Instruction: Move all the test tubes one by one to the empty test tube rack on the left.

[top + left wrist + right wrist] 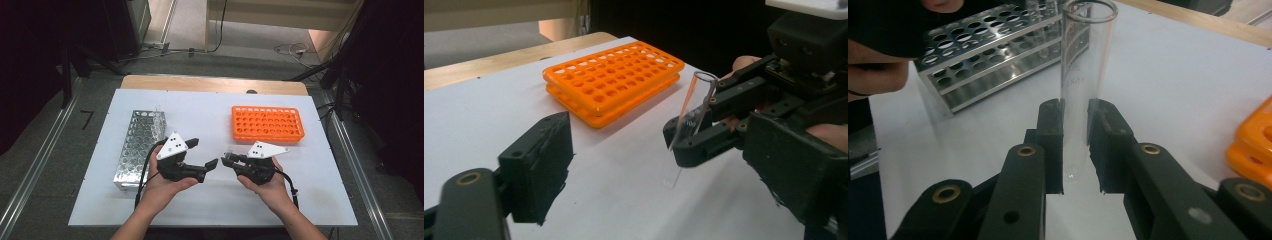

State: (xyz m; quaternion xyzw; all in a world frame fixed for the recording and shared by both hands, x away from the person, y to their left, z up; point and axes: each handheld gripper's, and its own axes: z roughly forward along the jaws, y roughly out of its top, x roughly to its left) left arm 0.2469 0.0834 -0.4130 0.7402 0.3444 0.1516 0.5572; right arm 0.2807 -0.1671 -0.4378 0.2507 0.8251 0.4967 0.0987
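Observation:
A clear glass test tube [1087, 55] stands upright between the pads of my right gripper [1075, 107], which is shut on its lower part. In the left gripper view the same tube [701, 87] leans in the right gripper [691, 127], its bottom just above the white table top. My left gripper [204, 152] faces the right gripper [227, 160] across a short gap at the middle front of the table. Its jaws stand apart with nothing between them, and one of its fingers [541, 165] shows at the lower left. The tube is outside the left jaws.
A metal test-tube rack [140, 145] stands at the left, behind my left hand, with a few clear tubes in its far end. An orange plastic rack [267, 123] with empty holes lies at the back right. White sheet [215, 200] covers the wooden table.

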